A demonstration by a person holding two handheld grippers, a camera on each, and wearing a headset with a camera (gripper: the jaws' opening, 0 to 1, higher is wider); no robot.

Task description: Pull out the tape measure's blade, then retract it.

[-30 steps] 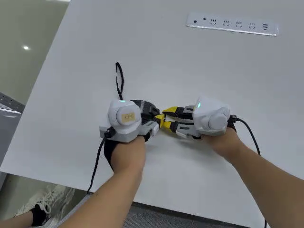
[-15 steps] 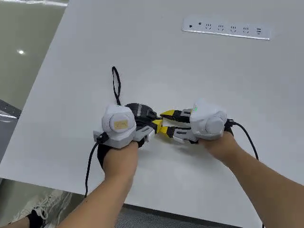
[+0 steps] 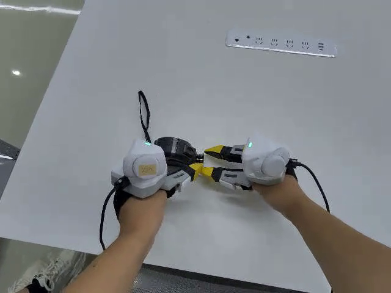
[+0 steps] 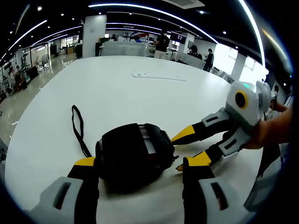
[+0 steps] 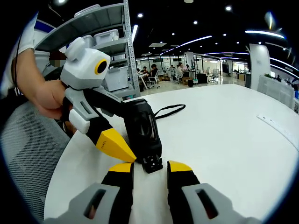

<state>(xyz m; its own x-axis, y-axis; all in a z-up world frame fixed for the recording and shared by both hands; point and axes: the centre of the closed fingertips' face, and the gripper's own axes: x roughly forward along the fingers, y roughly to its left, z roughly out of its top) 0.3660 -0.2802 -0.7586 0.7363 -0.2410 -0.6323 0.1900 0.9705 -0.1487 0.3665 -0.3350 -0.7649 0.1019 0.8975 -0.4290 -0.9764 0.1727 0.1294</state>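
Right gripper [image 5: 150, 167] slightly parted (nothing pinched yet) | blade hook [image 5: 152, 163] of round black plastic tape case [image 4: 133, 151] sits just between its tips | left gripper [image 4: 142, 161] clamps case.

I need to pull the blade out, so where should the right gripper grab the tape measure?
Pinch the small black end tab sticking out low on the tape measure, coming straight on so it sits between the right gripper's jaws; the left gripper grips the body.
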